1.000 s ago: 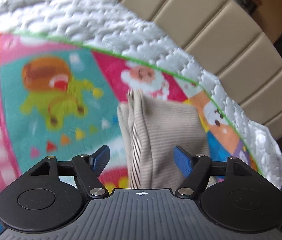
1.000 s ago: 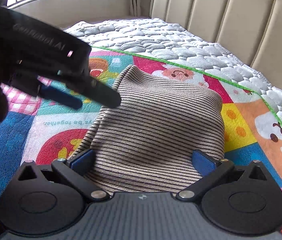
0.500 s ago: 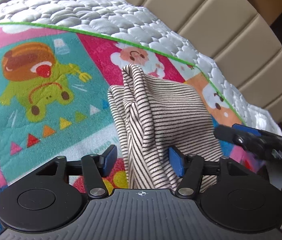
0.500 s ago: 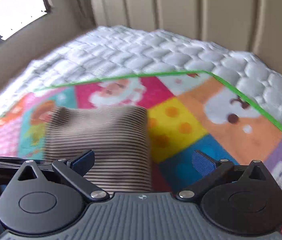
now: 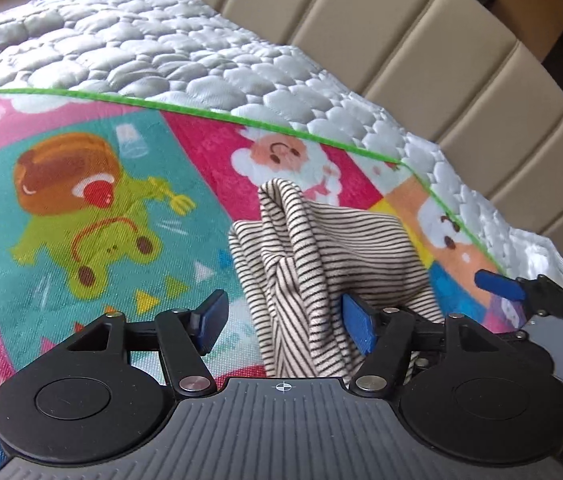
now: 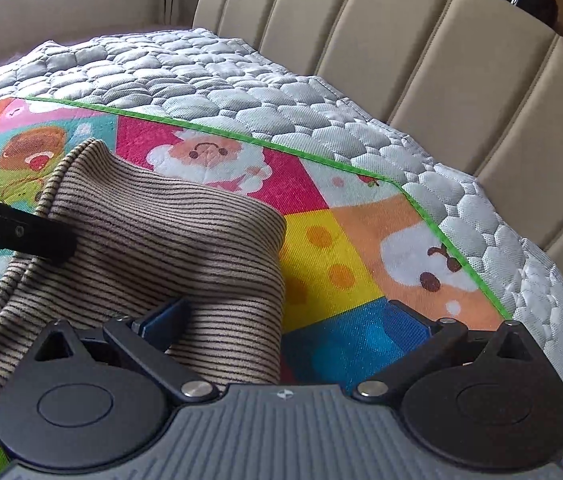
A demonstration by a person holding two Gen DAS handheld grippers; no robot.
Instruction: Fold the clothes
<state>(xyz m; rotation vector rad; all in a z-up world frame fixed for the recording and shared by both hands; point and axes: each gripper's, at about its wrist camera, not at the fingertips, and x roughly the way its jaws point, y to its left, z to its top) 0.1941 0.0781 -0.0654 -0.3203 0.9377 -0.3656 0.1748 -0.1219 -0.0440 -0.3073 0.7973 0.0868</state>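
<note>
Compared with a second ago, when the striped garment (image 5: 333,264) lay broad and flat ahead of the right gripper (image 6: 285,320), it is now seen bunched into upright folds on the cartoon play mat (image 5: 81,200), which suggests a fold is being gathered rather than finished. The left gripper (image 5: 281,318) is held wide apart with the cloth's ridge standing between its blue pads, the right-hand pad (image 5: 355,324) touching the fabric, though nothing is clamped. The right gripper is likewise spread wide, with the garment's edge draped over its left finger; half a second ago it was farther from the cloth.
</note>
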